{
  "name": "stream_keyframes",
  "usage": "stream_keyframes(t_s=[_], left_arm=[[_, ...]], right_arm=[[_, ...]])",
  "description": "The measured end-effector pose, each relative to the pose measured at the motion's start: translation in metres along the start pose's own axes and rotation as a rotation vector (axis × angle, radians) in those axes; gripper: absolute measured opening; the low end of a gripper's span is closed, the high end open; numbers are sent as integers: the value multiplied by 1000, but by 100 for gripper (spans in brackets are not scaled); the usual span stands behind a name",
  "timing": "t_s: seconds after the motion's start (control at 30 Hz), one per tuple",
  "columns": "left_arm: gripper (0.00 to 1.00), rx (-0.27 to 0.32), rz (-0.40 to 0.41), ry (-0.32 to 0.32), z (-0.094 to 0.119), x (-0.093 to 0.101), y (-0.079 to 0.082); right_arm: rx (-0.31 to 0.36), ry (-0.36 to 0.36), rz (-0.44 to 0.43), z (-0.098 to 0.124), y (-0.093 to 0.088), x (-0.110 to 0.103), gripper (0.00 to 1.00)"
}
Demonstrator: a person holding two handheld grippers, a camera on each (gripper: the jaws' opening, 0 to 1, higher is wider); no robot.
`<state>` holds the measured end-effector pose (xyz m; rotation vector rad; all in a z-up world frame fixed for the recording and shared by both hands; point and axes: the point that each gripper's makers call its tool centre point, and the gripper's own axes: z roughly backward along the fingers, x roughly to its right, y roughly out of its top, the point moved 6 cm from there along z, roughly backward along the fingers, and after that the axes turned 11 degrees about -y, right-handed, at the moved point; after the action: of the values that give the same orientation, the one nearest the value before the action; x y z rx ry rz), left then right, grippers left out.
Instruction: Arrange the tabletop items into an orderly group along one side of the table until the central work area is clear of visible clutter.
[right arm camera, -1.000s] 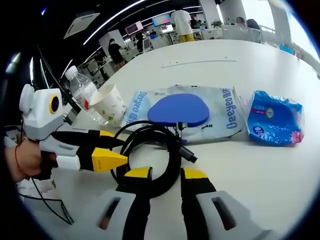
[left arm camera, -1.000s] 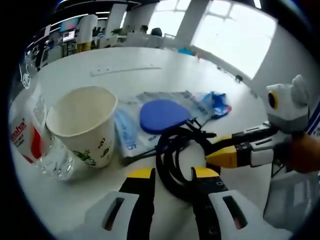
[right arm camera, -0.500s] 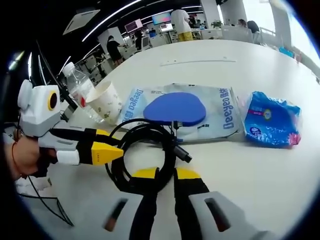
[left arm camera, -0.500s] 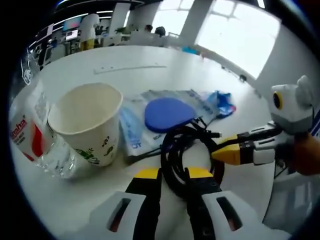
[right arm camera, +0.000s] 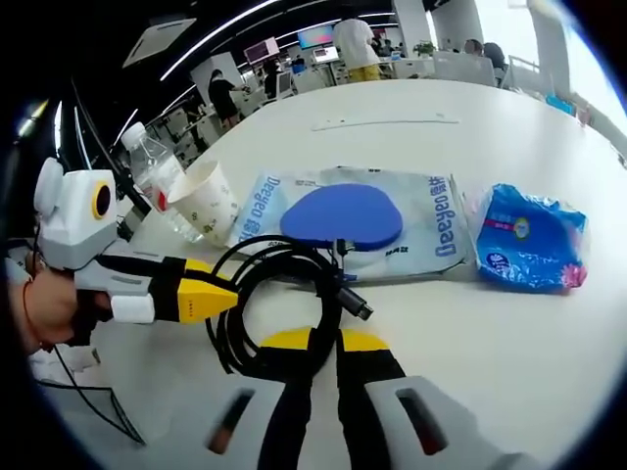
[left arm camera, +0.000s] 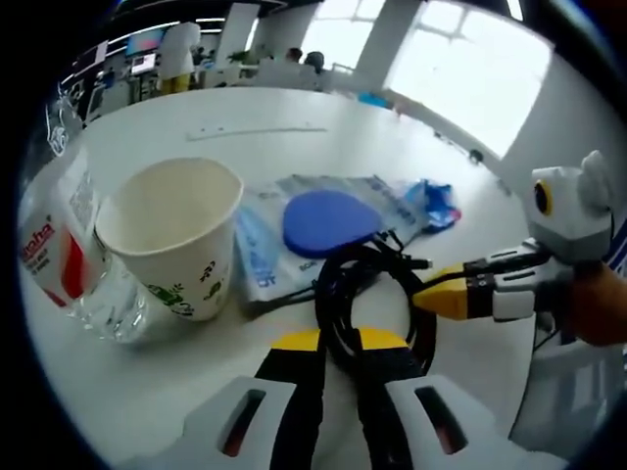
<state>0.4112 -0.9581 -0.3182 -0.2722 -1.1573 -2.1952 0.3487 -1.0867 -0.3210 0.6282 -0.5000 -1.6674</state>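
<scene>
- Cable coil (left arm camera: 370, 294) lies black and looped near the middle of the white desk (left arm camera: 294, 117), just in front of the flat wipes packet (right arm camera: 431, 220) with the blue disc (right arm camera: 343, 215) resting on it; my left tongs (left arm camera: 338, 341) are pinched shut on the near arc of the loop, yellow tips nearly meeting around the cord.
- My right tongs (right arm camera: 312, 340) are likewise clamped on the coil (right arm camera: 284, 294) from the opposite side, tips almost touching with cord between them; both grips look to hold only part of the bundle, as I judge it.
- Paper cup (left arm camera: 181, 235) stands upright touching the clear water bottle (left arm camera: 59, 245) at my left; the blue tissue pack (right arm camera: 529, 235) lies beside the wipes packet, apart from the coil.
- Step in hand, as I read it: carry the coil to the cup-and-bottle side; best done by lifting both tongs level and together so the loops do not spring open; keep the plug end (right arm camera: 355, 305) from snagging the packet edge.
- Risk I see: a dragged loop could nudge the empty cup over; set the coil down just short of it.
</scene>
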Motion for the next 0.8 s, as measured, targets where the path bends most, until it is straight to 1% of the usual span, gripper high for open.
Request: stream_keyframes(t_s=[0.23,0.6,0.8], left_arm=[[5,0,-6,-2,0,1,1],[3,14,12,-15,1,2,1],[1,20,21,-20,1,3,2]], right_arm=[[4,-3,8,1,0,0,5],[11,2,19,2,2,2,2],[13,7,8,4,3,4,2]])
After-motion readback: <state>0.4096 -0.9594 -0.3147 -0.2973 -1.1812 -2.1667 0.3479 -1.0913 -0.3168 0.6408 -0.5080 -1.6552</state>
